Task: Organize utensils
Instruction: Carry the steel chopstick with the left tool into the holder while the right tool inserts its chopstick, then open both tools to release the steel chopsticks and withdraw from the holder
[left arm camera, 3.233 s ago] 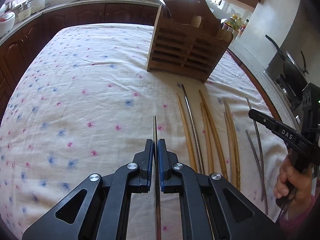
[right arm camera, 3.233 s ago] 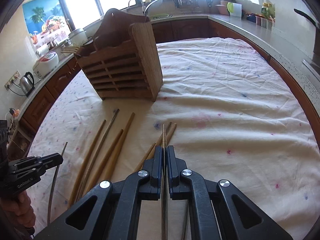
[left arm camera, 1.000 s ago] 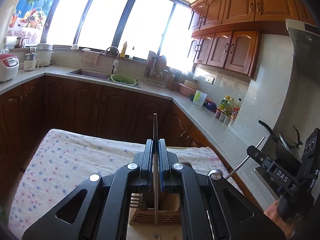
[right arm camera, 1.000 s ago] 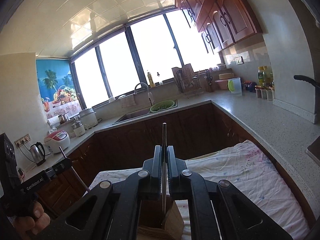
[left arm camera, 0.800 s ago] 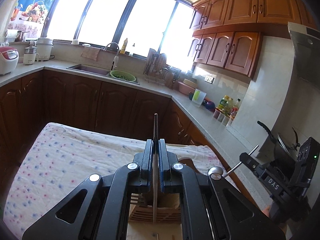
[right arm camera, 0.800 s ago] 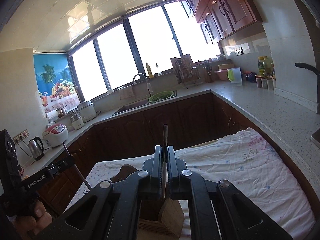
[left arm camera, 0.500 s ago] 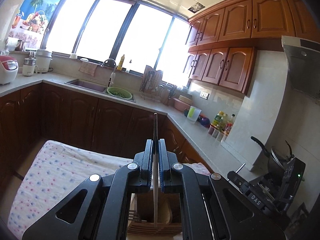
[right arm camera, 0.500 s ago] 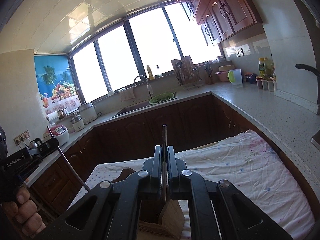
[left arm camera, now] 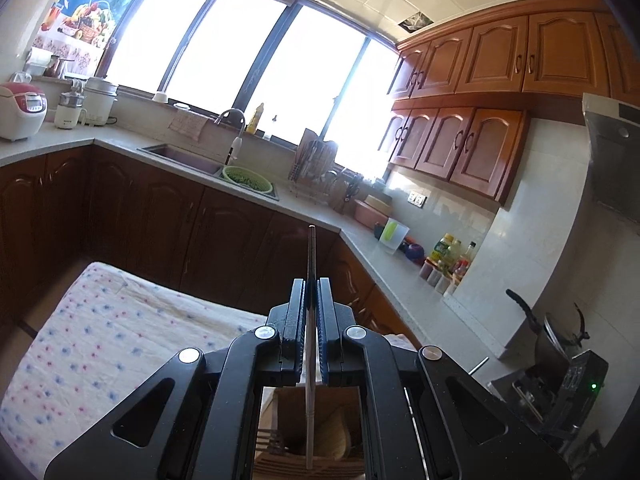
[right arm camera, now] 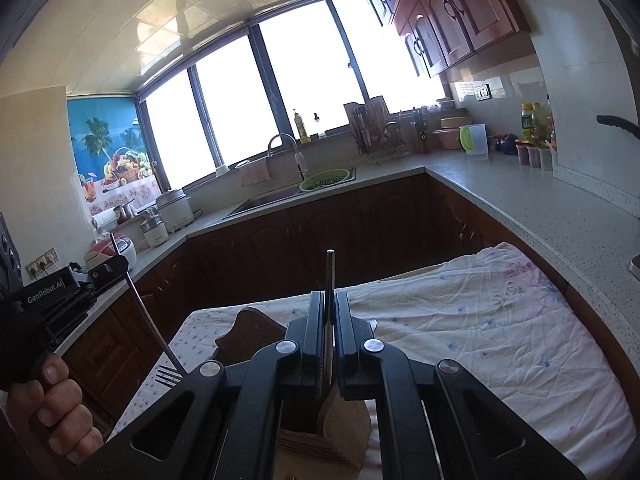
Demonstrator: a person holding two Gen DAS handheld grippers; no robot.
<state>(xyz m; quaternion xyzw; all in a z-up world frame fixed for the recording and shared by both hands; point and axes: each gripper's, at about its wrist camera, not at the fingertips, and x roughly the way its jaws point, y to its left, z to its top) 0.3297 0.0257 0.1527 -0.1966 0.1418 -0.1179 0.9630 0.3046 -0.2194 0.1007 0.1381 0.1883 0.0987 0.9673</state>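
My left gripper [left arm camera: 311,284] is shut on a thin metal chopstick [left arm camera: 311,252] held upright. Its lower end hangs just over the wooden utensil holder [left arm camera: 340,440] at the bottom of the left wrist view. My right gripper [right arm camera: 329,296] is shut on a second metal chopstick [right arm camera: 329,272], also upright, above the same holder [right arm camera: 248,336]. The right wrist view shows the left gripper [right arm camera: 116,266] at the left with its chopstick [right arm camera: 148,320] slanting down toward the holder. Fork tines [right arm camera: 168,378] stick out there.
The holder stands on a table with a floral cloth [right arm camera: 480,340]. Dark cabinets and a grey counter [right arm camera: 520,200] wrap around it, with a sink [left arm camera: 180,156] under the windows. A pot [left arm camera: 560,340] sits at the right. A hand [right arm camera: 52,408] grips the left tool.
Both grippers came up from the table, each with a metal chopstick, to above the holder. In the last second the left gripper rose a little and rolled; the right stayed still.
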